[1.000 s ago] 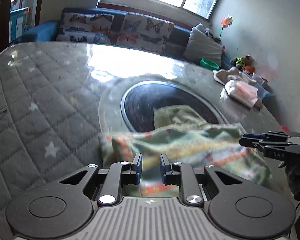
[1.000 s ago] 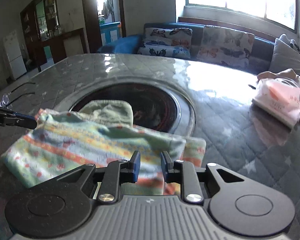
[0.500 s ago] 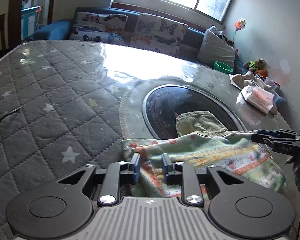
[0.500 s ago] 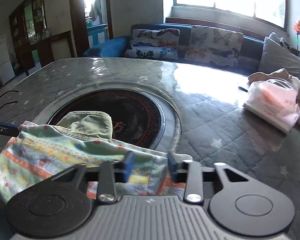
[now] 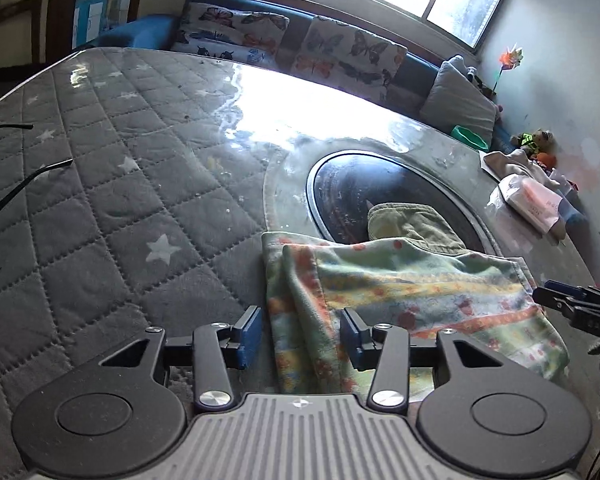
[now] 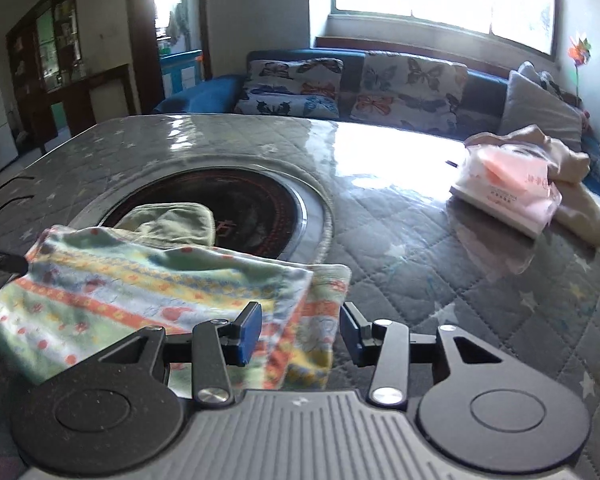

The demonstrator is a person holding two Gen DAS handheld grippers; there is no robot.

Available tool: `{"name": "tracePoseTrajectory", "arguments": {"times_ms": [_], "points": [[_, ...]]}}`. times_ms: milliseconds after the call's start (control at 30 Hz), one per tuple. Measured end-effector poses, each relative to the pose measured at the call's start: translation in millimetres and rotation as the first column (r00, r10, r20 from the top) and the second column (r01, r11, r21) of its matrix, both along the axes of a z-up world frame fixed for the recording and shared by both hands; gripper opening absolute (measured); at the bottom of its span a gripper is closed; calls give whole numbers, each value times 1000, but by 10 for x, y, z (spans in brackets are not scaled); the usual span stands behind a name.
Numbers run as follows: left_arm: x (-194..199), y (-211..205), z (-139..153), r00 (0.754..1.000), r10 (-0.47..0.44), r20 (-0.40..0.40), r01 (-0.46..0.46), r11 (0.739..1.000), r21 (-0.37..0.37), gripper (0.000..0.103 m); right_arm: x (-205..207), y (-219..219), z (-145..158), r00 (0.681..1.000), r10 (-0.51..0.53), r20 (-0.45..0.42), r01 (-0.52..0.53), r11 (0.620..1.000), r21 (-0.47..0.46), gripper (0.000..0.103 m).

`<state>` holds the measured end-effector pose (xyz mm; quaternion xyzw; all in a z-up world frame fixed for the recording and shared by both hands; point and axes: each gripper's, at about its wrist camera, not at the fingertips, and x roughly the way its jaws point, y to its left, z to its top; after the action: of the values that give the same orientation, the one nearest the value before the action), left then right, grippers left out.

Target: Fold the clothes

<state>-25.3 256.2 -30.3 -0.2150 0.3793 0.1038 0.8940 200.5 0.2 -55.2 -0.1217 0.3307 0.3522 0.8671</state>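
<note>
A striped pastel garment (image 5: 404,296) lies folded on the quilted grey table, its far part with a plain green piece (image 5: 408,224) over the dark round inset. It also shows in the right wrist view (image 6: 148,292). My left gripper (image 5: 300,334) is open, its pads either side of the garment's left folded edge. My right gripper (image 6: 300,332) is open over the garment's right corner. The right gripper's tips (image 5: 572,304) show at the right of the left wrist view; the left gripper's tip (image 6: 0,262) shows at the left of the right wrist view.
A dark round inset (image 6: 236,208) sits in the table's middle. A pink packet (image 6: 508,184) and a beige cloth (image 6: 572,184) lie at the right. Thin black wires (image 5: 16,184) lie at the left. A sofa with butterfly cushions (image 6: 360,88) stands behind.
Both grippers have opened and let go of the garment, which now lies flat and folded on the table. Both cameras have drawn back a little.
</note>
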Motion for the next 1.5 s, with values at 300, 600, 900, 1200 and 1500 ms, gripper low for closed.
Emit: {"name": "tracePoseTrajectory", "arguments": {"times_ms": [300, 600, 900, 1200, 1500], "points": [[22, 20, 43, 1000, 5, -18, -6, 998, -58, 15, -590, 419, 231, 958, 285, 33, -285, 959, 2, 43], [65, 110, 125, 1000, -6, -18, 4, 991, -132, 9, -1439, 1232, 196, 773, 632, 56, -627, 774, -84, 43], [89, 197, 95, 999, -6, -35, -1, 984, -178, 9, -1912, 1665, -100, 677, 725, 128, -686, 684, -247, 43], [-52, 297, 76, 999, 36, -15, -39, 976, -212, 27, -1868, 1602, 11, 721, 678, 142, -651, 734, -193, 15], [-212, 351, 60, 996, 83, 11, -74, 933, -352, 62, -1628, 1370, 307, 791, 601, 117, -603, 797, -21, 13]]}}
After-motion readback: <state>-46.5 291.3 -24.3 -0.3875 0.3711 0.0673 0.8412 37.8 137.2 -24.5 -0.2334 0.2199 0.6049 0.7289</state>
